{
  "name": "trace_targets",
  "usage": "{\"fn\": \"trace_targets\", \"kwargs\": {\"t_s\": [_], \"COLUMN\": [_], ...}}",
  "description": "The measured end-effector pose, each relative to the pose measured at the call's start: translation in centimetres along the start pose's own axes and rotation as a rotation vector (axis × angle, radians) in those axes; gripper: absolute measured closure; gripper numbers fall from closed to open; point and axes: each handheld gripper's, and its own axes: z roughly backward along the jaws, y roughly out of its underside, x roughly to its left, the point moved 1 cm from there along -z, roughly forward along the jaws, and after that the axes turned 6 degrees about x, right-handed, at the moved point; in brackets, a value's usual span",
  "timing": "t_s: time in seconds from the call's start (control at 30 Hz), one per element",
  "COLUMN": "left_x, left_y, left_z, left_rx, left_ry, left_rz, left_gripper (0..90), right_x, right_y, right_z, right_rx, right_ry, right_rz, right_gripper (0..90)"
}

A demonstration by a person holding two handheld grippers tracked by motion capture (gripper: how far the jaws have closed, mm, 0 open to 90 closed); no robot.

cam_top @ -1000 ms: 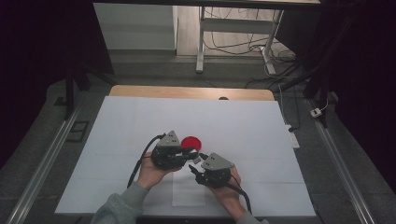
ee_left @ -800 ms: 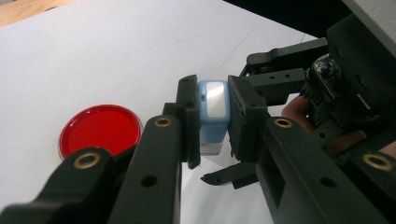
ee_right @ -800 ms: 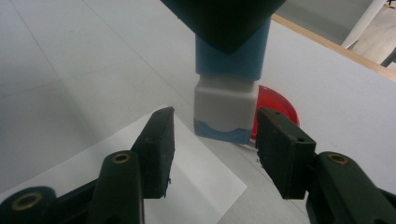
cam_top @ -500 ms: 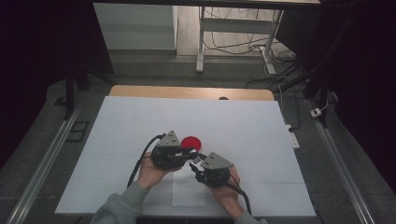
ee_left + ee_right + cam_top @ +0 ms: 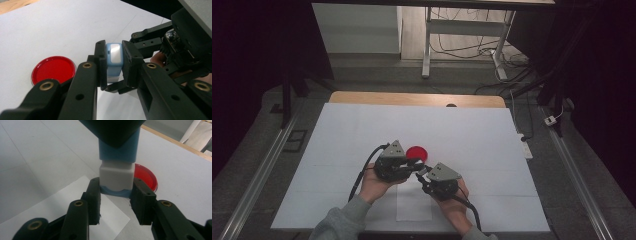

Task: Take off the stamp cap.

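Blue-and-white block (image 5: 114, 62), just beside the red dish (image 5: 53, 69), sits clamped in the left gripper (image 5: 113, 65). Right gripper (image 5: 115, 197) has just been closing its jaws around the block's white lower end, suggesting a two-handed pull or handover is starting.

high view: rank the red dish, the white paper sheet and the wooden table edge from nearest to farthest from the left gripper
1. Red dish: just beyond the left gripper, nearly touching it.
2. White paper sheet: on the near side, towards the person.
3. Wooden table edge: at the far end of the white surface.
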Motion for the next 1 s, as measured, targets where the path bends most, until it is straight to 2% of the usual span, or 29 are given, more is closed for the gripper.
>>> {"fn": "trace_targets", "kwargs": {"t_s": [0.67,1.0], "left_x": [0.13,0.2], "left_y": [0.09,0.12], "left_z": [-0.12,-0.11], "left_rx": [0.003,-0.002], "left_ry": [0.004,0.008], "left_rz": [0.006,0.011], "left_gripper": [75.7,75.7], "right_x": [0.17,0.27], "right_y": [0.09,0.22], "right_z": [0.02,-0.02], "right_rx": [0.014,0.003], "right_ry": [0.021,0.038], "right_rz": [0.033,0.035], "right_gripper": [64.6,64.8]}}
